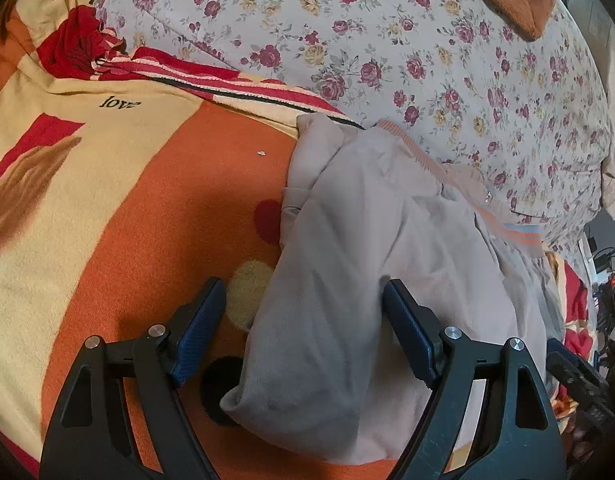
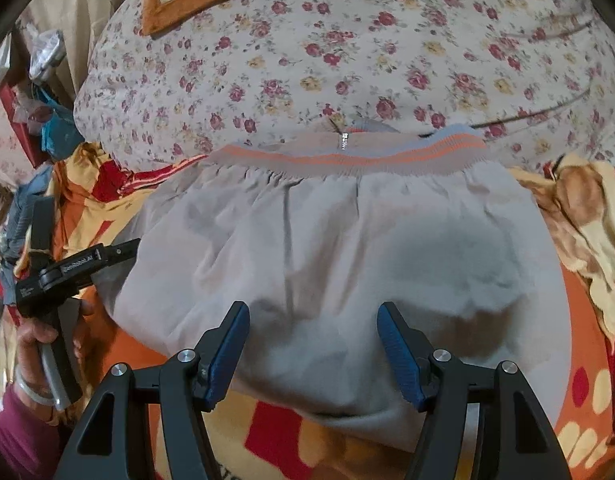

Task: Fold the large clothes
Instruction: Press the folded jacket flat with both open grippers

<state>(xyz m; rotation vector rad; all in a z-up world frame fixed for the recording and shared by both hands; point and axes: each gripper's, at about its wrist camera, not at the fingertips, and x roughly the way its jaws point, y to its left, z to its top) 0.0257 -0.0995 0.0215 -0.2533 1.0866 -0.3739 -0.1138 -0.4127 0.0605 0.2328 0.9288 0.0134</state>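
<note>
Your right gripper (image 2: pixel 313 350): blue pads apart over near fold edge of pale grey-beige zip jacket with orange-striped ribbed hem (image 2: pixel 331 248), nothing pinched. Your left gripper (image 1: pixel 303 330): spread wide, straddling jacket's left side, pads clear of cloth. Jacket lies on orange, yellow and red patterned blanket (image 1: pixel 155 208), hem end toward floral quilt (image 1: pixel 407 52). Judgement: garment already folded into compact bundle, sleeve tucked; likely one more fold or smoothing left. Left side lumpy, edges uneven.
</note>
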